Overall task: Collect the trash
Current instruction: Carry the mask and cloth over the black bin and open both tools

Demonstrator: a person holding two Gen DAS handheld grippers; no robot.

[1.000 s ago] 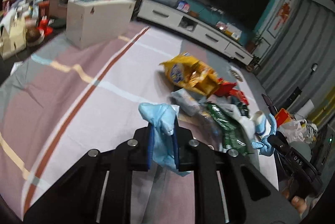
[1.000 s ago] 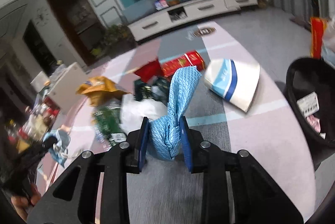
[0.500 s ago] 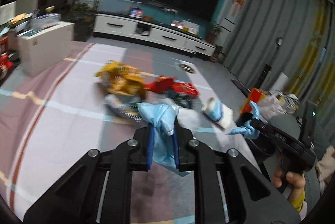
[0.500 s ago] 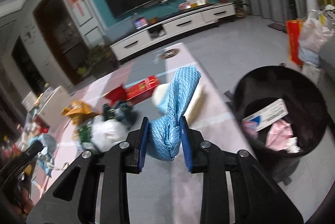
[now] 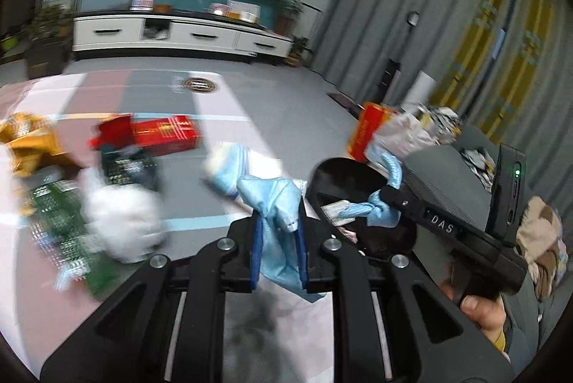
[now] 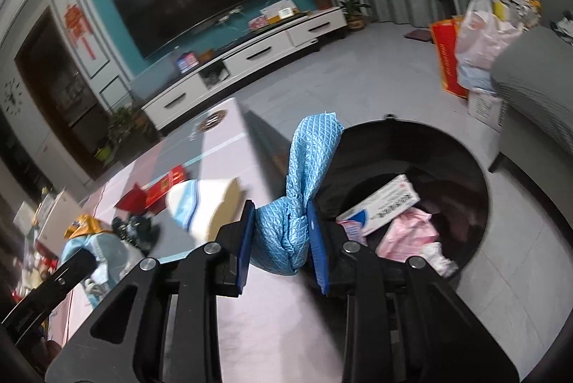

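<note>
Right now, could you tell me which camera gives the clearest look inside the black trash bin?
The right wrist view: the black trash bin opens toward it, showing a white box and pink wrapper. The left wrist view shows only a blocked sliver.

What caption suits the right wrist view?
Right gripper carries a blue cloth beside a black bin.

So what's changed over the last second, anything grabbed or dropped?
Both views swung from the litter on the rug toward the black bin, now in front. Nothing was grabbed or dropped: the left gripper stays clamped on its light blue wad, the right gripper on its quilted blue cloth.
</note>
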